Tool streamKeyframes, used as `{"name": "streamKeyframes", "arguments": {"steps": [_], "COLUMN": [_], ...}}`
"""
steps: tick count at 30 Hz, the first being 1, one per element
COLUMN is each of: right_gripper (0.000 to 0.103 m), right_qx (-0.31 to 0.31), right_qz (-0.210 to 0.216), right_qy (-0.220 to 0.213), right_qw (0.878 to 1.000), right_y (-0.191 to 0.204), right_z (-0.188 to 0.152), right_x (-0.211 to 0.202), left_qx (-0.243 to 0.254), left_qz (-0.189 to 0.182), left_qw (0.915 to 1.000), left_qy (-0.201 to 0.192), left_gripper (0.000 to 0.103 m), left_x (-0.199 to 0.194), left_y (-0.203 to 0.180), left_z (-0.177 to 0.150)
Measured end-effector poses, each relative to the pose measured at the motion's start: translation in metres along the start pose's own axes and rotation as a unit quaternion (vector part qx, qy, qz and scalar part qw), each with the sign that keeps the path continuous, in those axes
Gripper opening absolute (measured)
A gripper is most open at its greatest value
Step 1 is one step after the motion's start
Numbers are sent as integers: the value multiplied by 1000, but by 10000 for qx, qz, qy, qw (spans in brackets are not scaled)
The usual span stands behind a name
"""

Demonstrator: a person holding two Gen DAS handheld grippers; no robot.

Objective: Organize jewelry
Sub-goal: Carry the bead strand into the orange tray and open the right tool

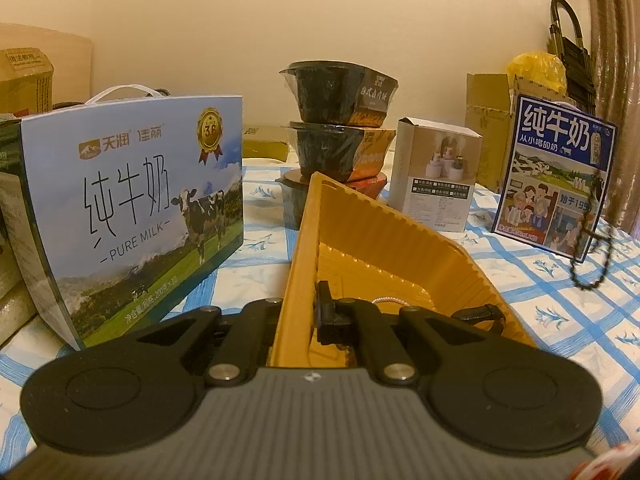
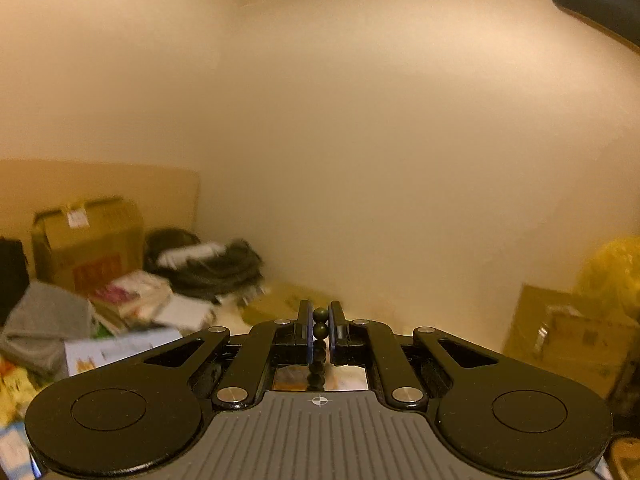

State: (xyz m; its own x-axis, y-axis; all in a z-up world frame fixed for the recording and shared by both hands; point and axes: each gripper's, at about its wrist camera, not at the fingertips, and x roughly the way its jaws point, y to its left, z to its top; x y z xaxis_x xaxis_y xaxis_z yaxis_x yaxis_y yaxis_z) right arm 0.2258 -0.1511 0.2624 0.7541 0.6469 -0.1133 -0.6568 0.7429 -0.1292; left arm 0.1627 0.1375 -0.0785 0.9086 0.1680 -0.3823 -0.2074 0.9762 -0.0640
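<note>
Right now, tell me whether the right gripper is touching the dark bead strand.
Touching. The right wrist view shows the right gripper shut on the bead strand, both finger pads pressed against the beads with no gap, the rest hanging below.

My left tool (image 1: 298,316): outer finger hidden behind the wall of the yellow tray (image 1: 372,236), only the inner finger (image 1: 325,312) shows. A thin pale cord (image 1: 386,300) in the tray runs behind my linkage, so I can't tell what it is. Dark bead chain (image 1: 596,240) hanging near the right edge of the surface: its top end is lost against the blue milk carton (image 1: 556,176).

My right tool (image 2: 320,330): bead strand (image 2: 320,332) drops behind the tool body, lower part hidden. Background clutter is motion-blurred; cardboard box (image 2: 88,240) label unreadable, yellow bag (image 2: 612,272) cut off by the frame edge.
</note>
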Motion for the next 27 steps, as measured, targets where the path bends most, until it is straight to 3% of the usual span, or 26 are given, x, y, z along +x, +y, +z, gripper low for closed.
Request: {"name": "streamKeyframes", "arguments": {"steps": [6,11,19,27], "right_gripper": [7,7,7,7], "right_qx": [287,701,1118,1662], "right_qz": [436,952,1664,1442], "right_qy": [-219,37,1124,2225], "right_qw": [9984,9930,9732,9498], "right_y": [16,35,78,83], "right_z": [4,-15,-84,-181], "right_x": [37,71,128,162], "left_qx": [-46,-79,-151,-184], "left_qz": [-33,-43,-51,-53], "left_qw": [10000,10000,9999,9998], "left_qy": [11,12,41,51], "left_gripper": [5,5,5,5], "left_x": [-1,-1,-1,0], "left_y": [2,3,6,7], "left_z": [0,-1,-3,-4]}}
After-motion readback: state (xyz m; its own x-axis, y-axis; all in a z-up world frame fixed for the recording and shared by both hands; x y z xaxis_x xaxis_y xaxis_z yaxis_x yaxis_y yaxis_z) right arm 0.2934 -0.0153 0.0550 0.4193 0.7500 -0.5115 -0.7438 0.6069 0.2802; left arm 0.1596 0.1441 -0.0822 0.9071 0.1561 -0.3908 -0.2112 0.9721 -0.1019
